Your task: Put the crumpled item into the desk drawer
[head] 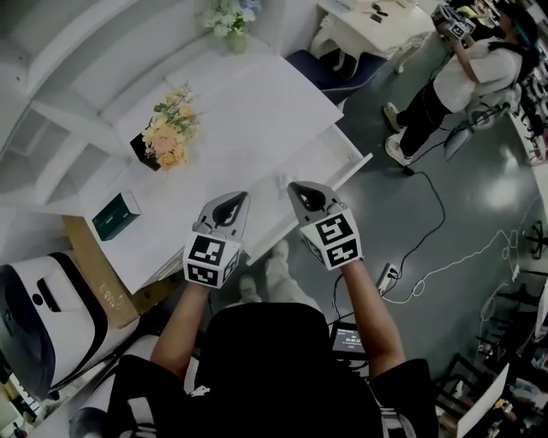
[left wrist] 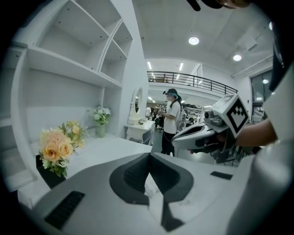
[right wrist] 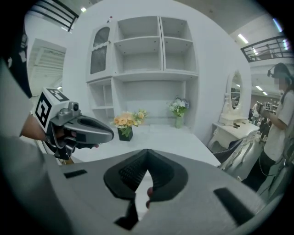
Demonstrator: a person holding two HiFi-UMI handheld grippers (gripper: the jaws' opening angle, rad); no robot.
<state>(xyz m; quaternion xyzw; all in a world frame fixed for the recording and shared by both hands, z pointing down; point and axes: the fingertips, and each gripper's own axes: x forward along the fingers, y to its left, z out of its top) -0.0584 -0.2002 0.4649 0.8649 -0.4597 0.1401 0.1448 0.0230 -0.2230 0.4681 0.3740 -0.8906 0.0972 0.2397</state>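
Left gripper [head: 237, 198]: held above the desk's near edge, jaws pressed together with nothing between them.
Right gripper [head: 296, 186]: just beside the left one, over the drawer, jaws likewise closed and empty.
Drawer [head: 344, 162]: white, pulled out from under the desk's front edge, its corner jutting over the grey floor.
Crumpled item: not made out in any view; whether it lies in the drawer cannot be told.
Desk [head: 257, 103]: white top, mostly bare.
Green box [head: 116, 215]: lying flat near the desk's left end.
Flowers [head: 169, 130]: peach and yellow blooms in a dark box, further back on the desk.
Vase [head: 229, 24]: pale flowers, at the desk's far end.
Shelves [right wrist: 151, 59]: white, rising behind the desk.
Person [head: 458, 79]: standing well apart on the floor, holding up a gripper.
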